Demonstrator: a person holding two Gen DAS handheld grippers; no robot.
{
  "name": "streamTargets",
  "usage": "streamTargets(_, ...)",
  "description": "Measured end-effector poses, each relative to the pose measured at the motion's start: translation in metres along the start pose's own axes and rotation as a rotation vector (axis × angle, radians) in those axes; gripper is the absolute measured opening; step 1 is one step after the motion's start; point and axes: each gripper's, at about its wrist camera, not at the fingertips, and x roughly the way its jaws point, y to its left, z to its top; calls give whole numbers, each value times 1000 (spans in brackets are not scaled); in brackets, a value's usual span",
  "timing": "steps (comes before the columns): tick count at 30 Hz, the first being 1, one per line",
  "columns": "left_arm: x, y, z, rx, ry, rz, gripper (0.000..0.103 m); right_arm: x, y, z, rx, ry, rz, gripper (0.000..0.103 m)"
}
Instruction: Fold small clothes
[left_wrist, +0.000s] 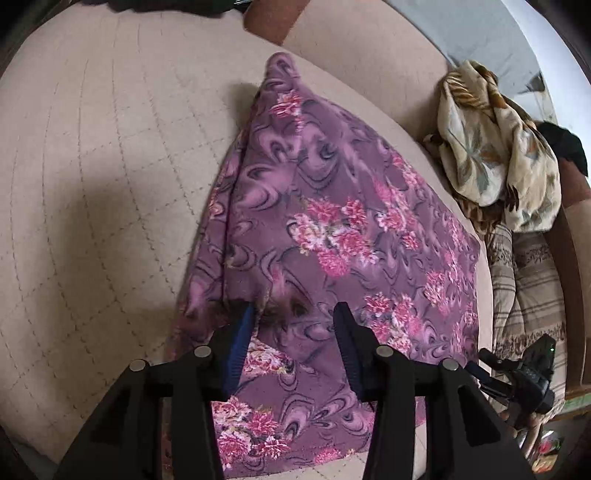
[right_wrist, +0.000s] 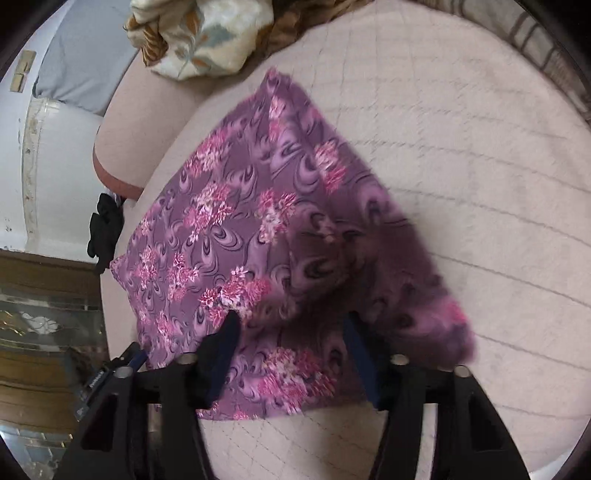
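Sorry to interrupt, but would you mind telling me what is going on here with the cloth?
A person is folding a purple floral cloth on a quilted beige bed, with tongs in each hand. The left tongs and right tongs both stand open over the near edge of the cloth, gripping nothing. The cloth lies doubled over, one corner pointing away. A cream floral cloth sits bunched at the bed's edge.

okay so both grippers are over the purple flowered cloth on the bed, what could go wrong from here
1. The purple floral cloth looks ridged rather than flat, with a raised, blurred flap in the right wrist view; that fold may land crooked or bunched.
2. Both the left gripper and right gripper stand open over the cloth, so the fabric could slump before it is smoothed.
3. The cream leaf-print cloth lies close by; a wide sweep might drag it in.
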Motion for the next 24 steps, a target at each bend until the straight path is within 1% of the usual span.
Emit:
streamTargets(1, -2, 3, 0, -13, 1, -6, 36, 4, 3, 3, -16, -8, -40, 58)
streamTargets(2, -5, 6, 0, -31, 0, -20, 35, 5, 6, 7, -33, -25, -68, 57)
streamTargets(3, -7, 9, 0, -43, -3, -29, 35, 7, 8, 10, -48, -35, -77, 57)
streamTargets(5, -16, 15, -5, -65, -18, -44, 35, 11, 14, 15, -73, -47, -98, 53)
streamTargets(6, -20, 16, -7, -74, -19, -53, 35, 12, 16, 16, -80, -52, -121, 46)
streamTargets(7, -24, 16, -12, -86, -24, -76, 35, 12, 18, 16, -85, -55, -135, 43)
streamTargets(10, -34, 12, -21, -87, -49, -118, 37, 11, 19, 20, -87, -63, -139, 43)
streamTargets(11, -34, 9, -21, -82, -52, -122, 42, 9, 14, 20, -84, -59, -139, 43)
streamTargets(13, -24, 4, -18, -67, -18, -100, 42, 10, 12, 19, -78, -54, -137, 43)
streamTargets(16, 8, 6, -15, -106, 67, -103, 41, 12, 12, 19, -77, -57, -137, 43)
streamTargets(21, 14, 4, -13, -101, 24, -106, 40, 7, 6, 20, -48, -81, -150, 43)
streamTargets(22, 14, 4, -14, -95, 9, -95, 30, 7, 5, 21, -47, -80, -151, 39)
streamTargets(23, 14, 3, -14, -79, -5, -66, 7, 8, 5, 21, -49, -82, -160, 36)
streamTargets(24, 14, 2, -14, -56, -18, -36, 5, 9, 8, 21, -62, -83, -177, 27)
